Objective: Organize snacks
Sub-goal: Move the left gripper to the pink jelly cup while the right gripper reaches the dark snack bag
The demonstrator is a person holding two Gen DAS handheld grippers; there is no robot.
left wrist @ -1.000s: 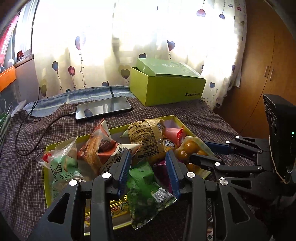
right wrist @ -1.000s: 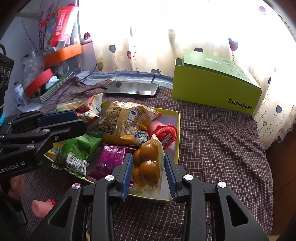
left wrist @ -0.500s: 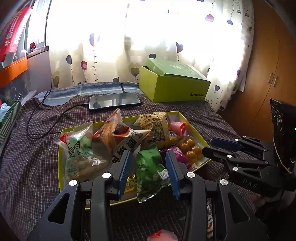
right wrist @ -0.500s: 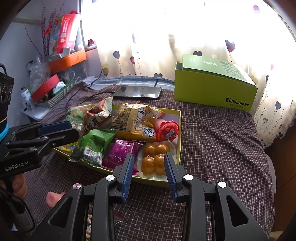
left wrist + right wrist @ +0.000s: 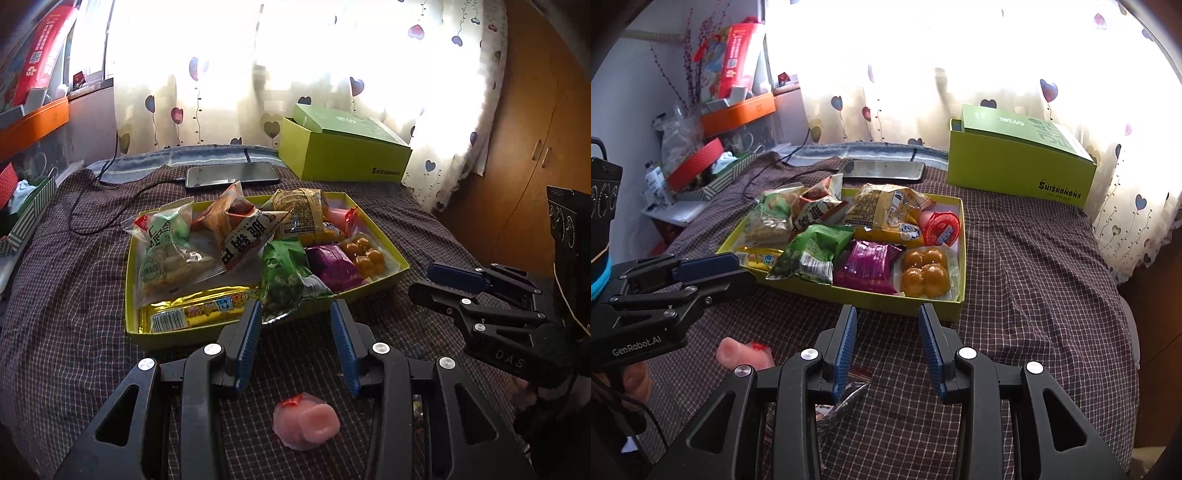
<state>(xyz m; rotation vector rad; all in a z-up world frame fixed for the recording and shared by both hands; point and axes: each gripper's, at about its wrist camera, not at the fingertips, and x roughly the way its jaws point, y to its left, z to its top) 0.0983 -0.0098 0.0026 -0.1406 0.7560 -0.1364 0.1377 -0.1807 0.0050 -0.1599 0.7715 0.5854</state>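
A yellow-green tray [image 5: 173, 338] [image 5: 905, 304] on the checked bedcover holds several snack packs: a green pack [image 5: 286, 275] [image 5: 812, 253], a purple pack [image 5: 332, 267] [image 5: 868, 264], a pack of brown balls [image 5: 364, 254] [image 5: 925, 273], a red-lidded jelly cup [image 5: 942, 229] and a gold bar [image 5: 199, 308]. My left gripper [image 5: 295, 345] is open and empty in front of the tray. My right gripper [image 5: 888, 345] is open and empty, also short of the tray. A pink jelly [image 5: 306, 421] [image 5: 740, 354] lies loose on the cover beneath the left gripper.
A closed green box [image 5: 343, 151] [image 5: 1019, 162] stands behind the tray by the curtain. A phone [image 5: 232, 175] [image 5: 882, 170] with a cable lies behind the tray. Shelf clutter [image 5: 713, 155] is at the left. A dark wrapper [image 5: 849, 395] lies under the right gripper.
Both grippers let go of their packs, the green pack and the brown balls pack, which now lie in the tray. Both have drawn back toward me and stand open.
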